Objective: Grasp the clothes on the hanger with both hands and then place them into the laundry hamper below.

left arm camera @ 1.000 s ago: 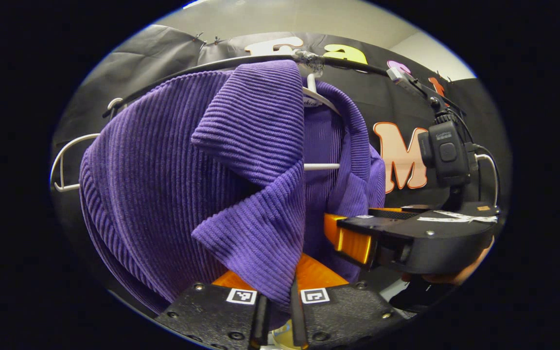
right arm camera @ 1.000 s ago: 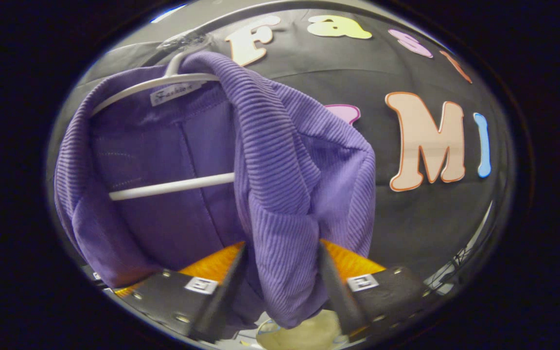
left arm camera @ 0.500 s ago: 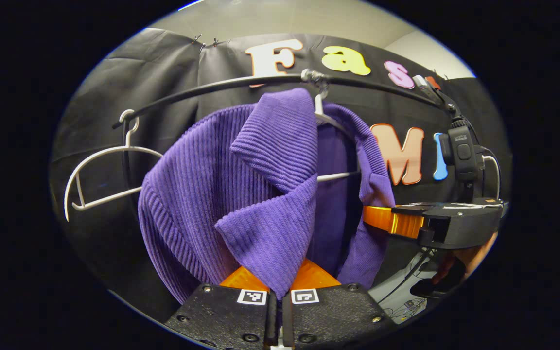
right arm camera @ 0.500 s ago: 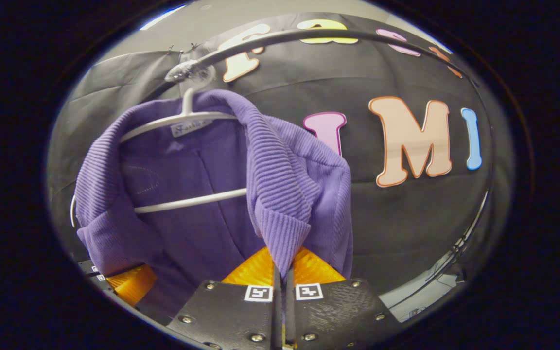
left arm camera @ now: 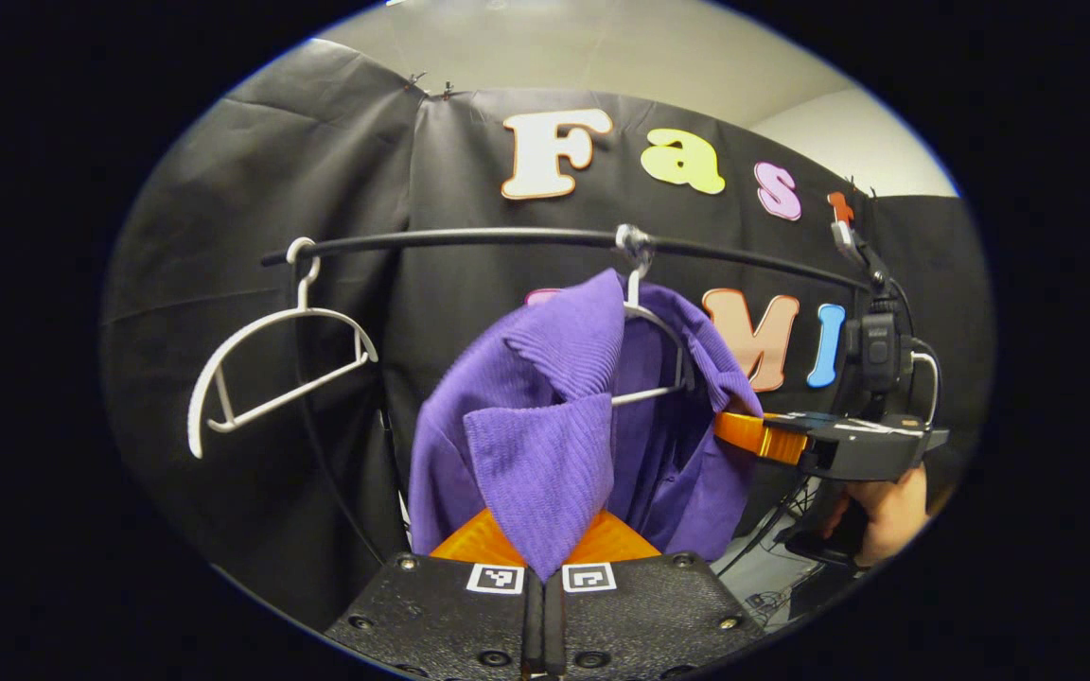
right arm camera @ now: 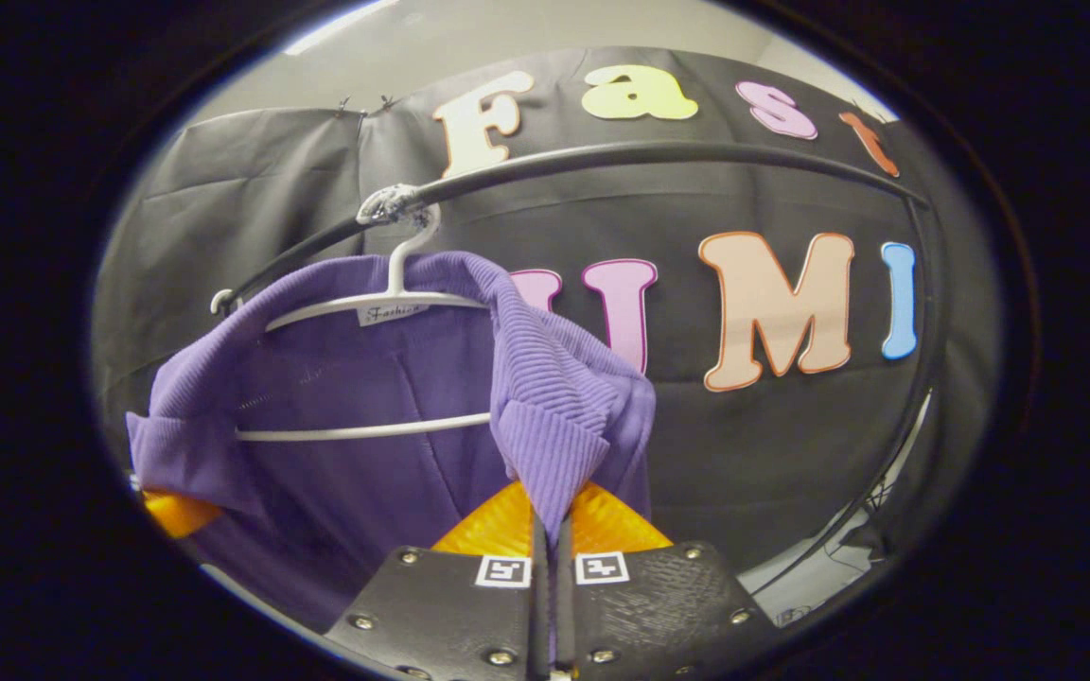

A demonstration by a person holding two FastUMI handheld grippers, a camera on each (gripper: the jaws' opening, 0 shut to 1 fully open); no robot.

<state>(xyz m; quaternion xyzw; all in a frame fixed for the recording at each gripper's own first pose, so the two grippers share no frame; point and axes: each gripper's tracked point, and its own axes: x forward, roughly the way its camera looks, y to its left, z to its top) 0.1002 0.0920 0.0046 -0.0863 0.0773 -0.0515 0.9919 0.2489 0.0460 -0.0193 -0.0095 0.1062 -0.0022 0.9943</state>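
Black cloth wall [left arm camera: 337, 331] behind rail [left arm camera: 469, 238]

A: Left gripper [left arm camera: 543, 567] — how are the jaws set?
B: Closed together, purple fabric [left arm camera: 545, 473] pinched between both fingers.

A: Right gripper [right arm camera: 553, 558]?
B: Likewise closed, cloth clamped between its fingers. In the left gripper view it is seen at far right, held level by a hand [left arm camera: 886, 515] beneath.
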